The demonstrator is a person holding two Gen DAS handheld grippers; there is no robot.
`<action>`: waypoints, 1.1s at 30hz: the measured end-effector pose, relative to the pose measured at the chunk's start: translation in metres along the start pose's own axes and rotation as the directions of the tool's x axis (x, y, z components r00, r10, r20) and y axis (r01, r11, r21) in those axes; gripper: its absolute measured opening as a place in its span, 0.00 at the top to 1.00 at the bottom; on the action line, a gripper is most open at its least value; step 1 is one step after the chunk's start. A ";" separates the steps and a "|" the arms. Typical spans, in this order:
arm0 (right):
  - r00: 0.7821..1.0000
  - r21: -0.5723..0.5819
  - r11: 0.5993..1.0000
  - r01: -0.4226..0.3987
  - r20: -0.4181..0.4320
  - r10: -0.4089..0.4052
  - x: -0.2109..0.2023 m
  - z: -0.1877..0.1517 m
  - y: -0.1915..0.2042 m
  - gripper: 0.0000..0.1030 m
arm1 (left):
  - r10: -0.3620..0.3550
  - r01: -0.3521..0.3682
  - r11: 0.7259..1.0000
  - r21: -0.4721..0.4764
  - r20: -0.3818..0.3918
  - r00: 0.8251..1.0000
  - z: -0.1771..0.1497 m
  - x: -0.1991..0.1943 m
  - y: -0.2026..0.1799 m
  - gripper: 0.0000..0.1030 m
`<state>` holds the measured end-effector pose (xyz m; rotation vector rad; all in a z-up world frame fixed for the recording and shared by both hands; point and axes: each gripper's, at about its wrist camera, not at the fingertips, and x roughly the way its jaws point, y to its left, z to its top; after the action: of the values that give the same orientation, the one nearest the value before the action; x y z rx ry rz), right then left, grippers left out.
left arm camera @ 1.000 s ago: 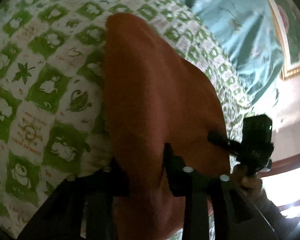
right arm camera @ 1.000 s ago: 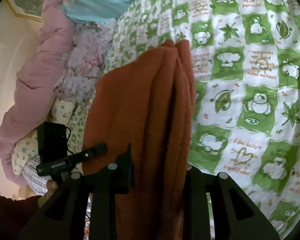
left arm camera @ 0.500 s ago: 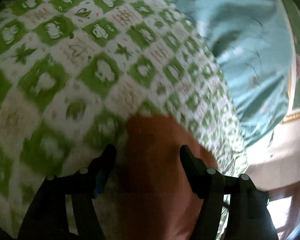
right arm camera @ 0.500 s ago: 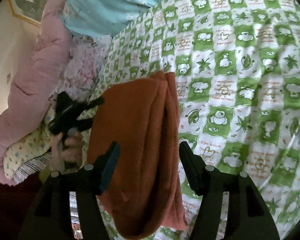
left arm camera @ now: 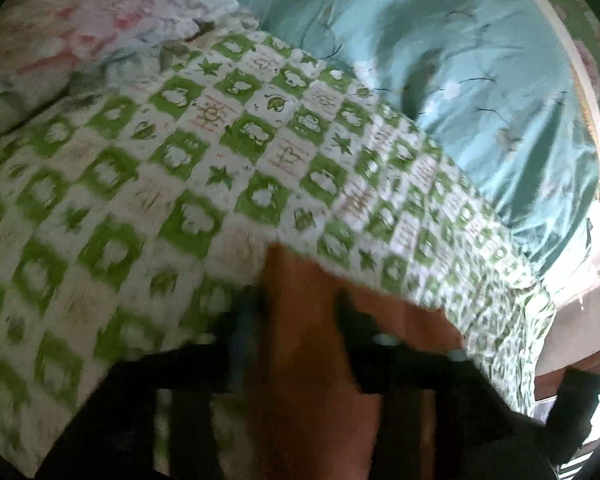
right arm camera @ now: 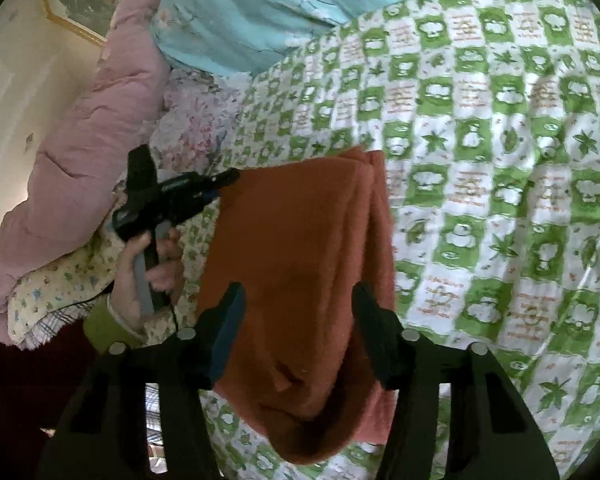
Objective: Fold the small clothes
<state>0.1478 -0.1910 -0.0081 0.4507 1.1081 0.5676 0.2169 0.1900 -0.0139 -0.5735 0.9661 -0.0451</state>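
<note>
A rust-orange garment [right arm camera: 296, 264] lies folded lengthwise on the green-and-white checked bedsheet [right arm camera: 500, 152]. My right gripper [right arm camera: 298, 300] is open above its near half, fingers apart on either side, not gripping. My left gripper [left arm camera: 298, 308] is open, blurred by motion, over the garment [left arm camera: 312, 360] at its far end. In the right wrist view the left gripper [right arm camera: 204, 192] shows at the garment's left edge, held in a hand.
A teal quilt [left arm camera: 440, 60] lies at the head of the bed. A pink quilt [right arm camera: 80, 140] and floral bedding [right arm camera: 196, 120] are piled at the left. The bed's edge [left arm camera: 532, 340] drops off on the right of the left wrist view.
Both grippers have let go of the garment and opened. The garment dropped flat onto the sheet. Both grippers have pulled back; the left one is still moving.
</note>
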 end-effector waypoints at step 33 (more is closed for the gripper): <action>0.983 0.073 0.981 0.182 -0.041 -0.179 0.051 0.005 -0.051 0.90 | 0.122 -0.124 0.992 -0.003 -0.136 0.983 -0.066 0.011 -0.022 0.32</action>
<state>0.1789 -0.1984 -0.0723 0.4030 1.1929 0.3751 0.1767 0.1392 -0.0405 -0.5251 1.1330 0.0322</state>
